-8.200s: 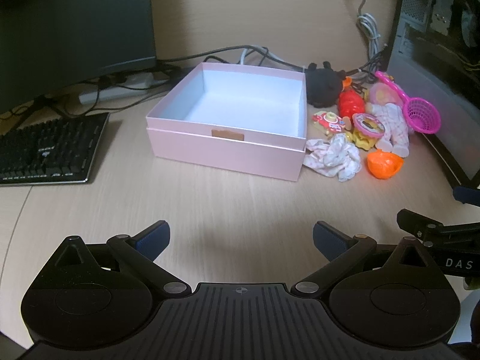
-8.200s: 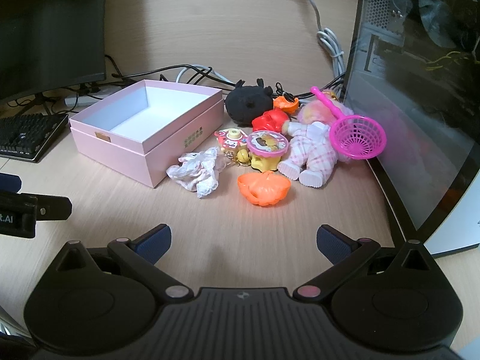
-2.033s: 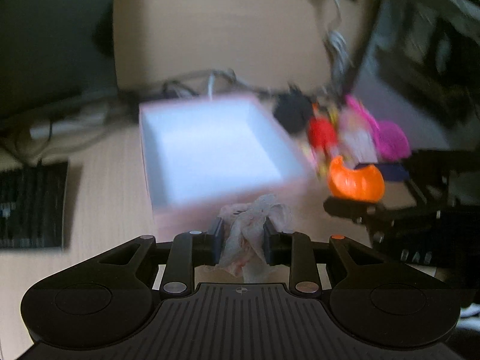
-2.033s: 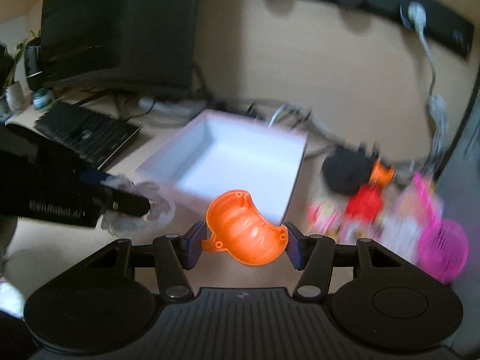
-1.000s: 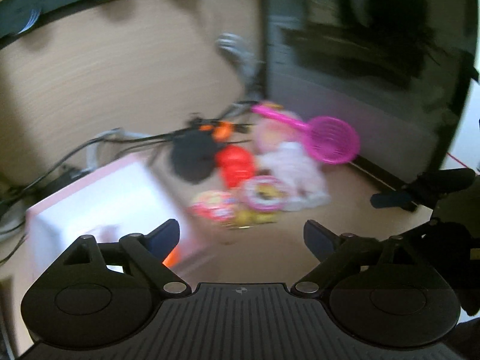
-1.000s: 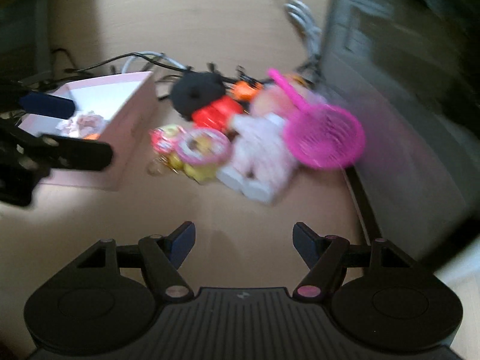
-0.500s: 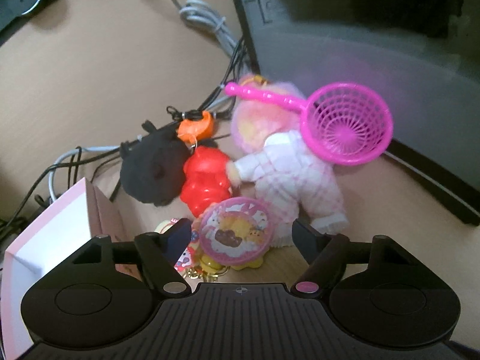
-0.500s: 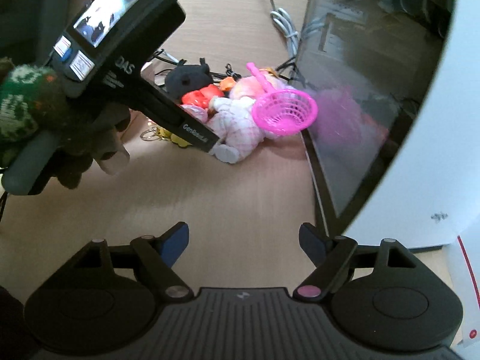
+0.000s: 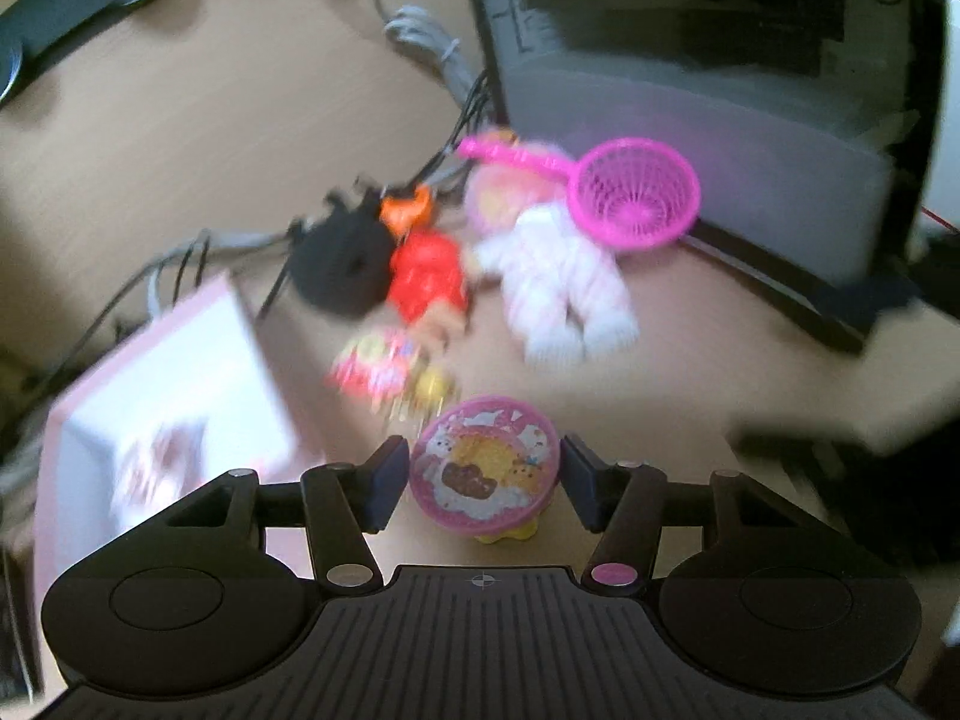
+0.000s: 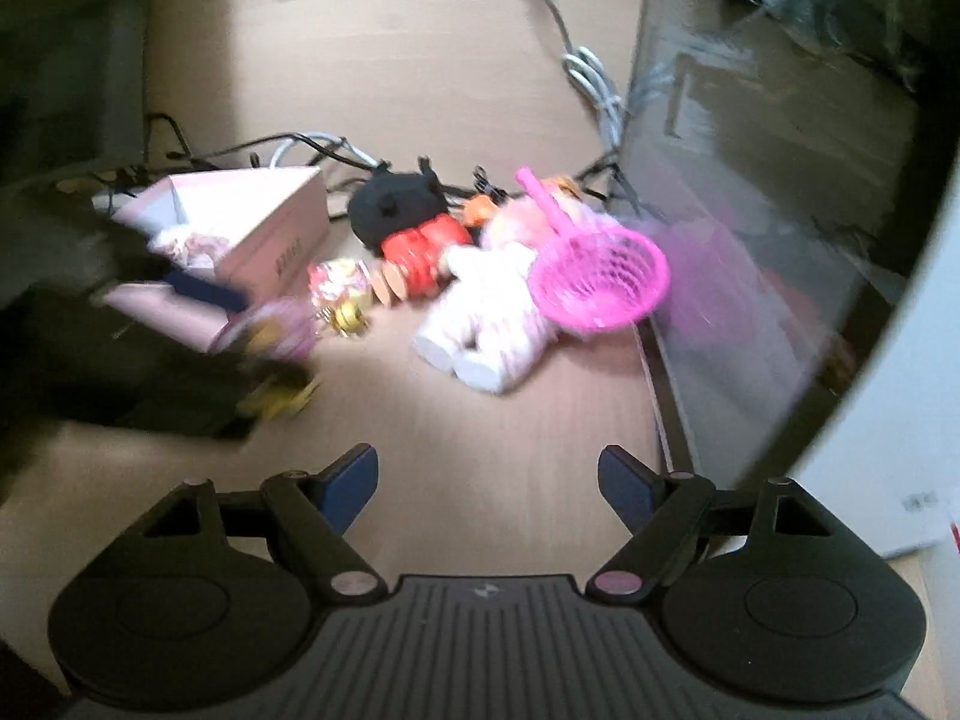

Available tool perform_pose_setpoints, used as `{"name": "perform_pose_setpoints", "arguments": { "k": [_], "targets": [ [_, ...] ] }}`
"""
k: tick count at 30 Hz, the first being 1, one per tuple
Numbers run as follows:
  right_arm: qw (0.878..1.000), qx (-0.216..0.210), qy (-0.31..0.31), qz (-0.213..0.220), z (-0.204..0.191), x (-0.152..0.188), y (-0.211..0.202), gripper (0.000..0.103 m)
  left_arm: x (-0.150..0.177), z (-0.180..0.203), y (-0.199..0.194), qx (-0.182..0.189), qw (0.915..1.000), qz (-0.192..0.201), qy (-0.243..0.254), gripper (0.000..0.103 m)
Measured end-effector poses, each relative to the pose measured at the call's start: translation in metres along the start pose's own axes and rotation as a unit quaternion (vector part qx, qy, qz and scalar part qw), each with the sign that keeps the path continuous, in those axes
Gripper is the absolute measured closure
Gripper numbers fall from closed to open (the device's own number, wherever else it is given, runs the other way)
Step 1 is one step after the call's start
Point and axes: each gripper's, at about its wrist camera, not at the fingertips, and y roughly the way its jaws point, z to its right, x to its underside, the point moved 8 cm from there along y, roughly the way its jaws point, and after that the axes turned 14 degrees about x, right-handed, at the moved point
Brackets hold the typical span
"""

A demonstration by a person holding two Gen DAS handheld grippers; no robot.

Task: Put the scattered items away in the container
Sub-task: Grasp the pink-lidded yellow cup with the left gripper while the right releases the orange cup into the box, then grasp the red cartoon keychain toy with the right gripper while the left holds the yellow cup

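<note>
- Left hand-held gripper (image 9: 485, 474): jaws closing around pink-lidded toy (image 9: 485, 469), small gaps either side.
- Right hand-held gripper (image 10: 487, 485): spread, empty, above desk (image 10: 480, 420).

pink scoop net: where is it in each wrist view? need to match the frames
Left wrist: pink scoop net upper right of centre, its handle across the doll's head.
Right wrist: pink scoop net right of centre, just past the doll, by the dark glass panel.
Shared landmark: pink box, at left in both.
</note>
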Motion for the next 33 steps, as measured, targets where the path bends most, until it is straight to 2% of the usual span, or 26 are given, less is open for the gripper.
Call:
{"name": "perform_pose_setpoints", "arguments": {
  "k": [5, 6, 7, 8, 11, 13, 15, 17, 20, 24, 29, 30, 33],
  "targets": [
    [0.998, -0.047, -0.012, 0.026, -0.029, -0.030, 0.018, 0.023, 0.040, -0.010, -0.021, -0.011, 0.9993, -0.024, -0.028, 0.042],
    [0.998, -0.062, -0.017, 0.028, -0.038, -0.037, 0.024, 0.032, 0.045, -0.013, -0.024, -0.017, 0.9988, -0.025, -0.038, 0.042],
    [0.997, -0.076, -0.022, 0.024, -0.046, -0.042, 0.031, 0.047, 0.049, -0.017, -0.027, -0.022, 0.9982, -0.026, -0.049, 0.042],
    [0.995, -0.089, -0.028, 0.020, -0.055, -0.046, 0.038, 0.051, 0.052, -0.021, -0.030, -0.028, 0.9974, -0.027, -0.060, 0.041],
    [0.994, -0.099, -0.046, 0.025, -0.077, -0.059, 0.059, 0.052, 0.061, -0.031, -0.039, -0.043, 0.9949, -0.027, -0.088, 0.041],
    [0.993, -0.101, -0.051, 0.027, -0.088, -0.066, 0.074, 0.052, 0.066, -0.036, -0.047, -0.048, 0.9935, -0.023, -0.101, 0.033],
    [0.992, -0.115, -0.039, 0.018, -0.094, -0.072, 0.087, 0.052, 0.070, -0.039, -0.055, -0.051, 0.9923, -0.018, -0.112, 0.026],
    [0.991, -0.130, -0.022, 0.001, -0.099, -0.075, 0.100, 0.052, 0.076, -0.043, -0.062, -0.058, 0.9905, -0.015, -0.124, 0.022],
    [0.991, -0.134, -0.004, -0.018, -0.102, -0.076, 0.118, 0.052, 0.083, -0.050, -0.070, -0.069, 0.9871, -0.015, -0.144, 0.021],
    [0.991, -0.129, 0.002, -0.019, -0.105, -0.079, 0.135, 0.050, 0.090, -0.056, -0.079, -0.080, 0.9826, -0.013, -0.167, 0.016],
    [0.992, -0.128, -0.010, -0.011, -0.112, -0.081, 0.144, 0.053, 0.093, -0.057, -0.086, -0.072, 0.9810, -0.007, -0.180, 0.014],
    [0.992, -0.125, -0.014, -0.010, -0.112, -0.081, 0.142, 0.057, 0.093, -0.056, -0.087, -0.068, 0.9811, -0.005, -0.181, 0.013],
    [0.993, -0.121, -0.011, -0.010, -0.105, -0.077, 0.130, 0.058, 0.090, -0.052, -0.083, -0.052, 0.9835, -0.004, -0.173, 0.011]
  ]
}}
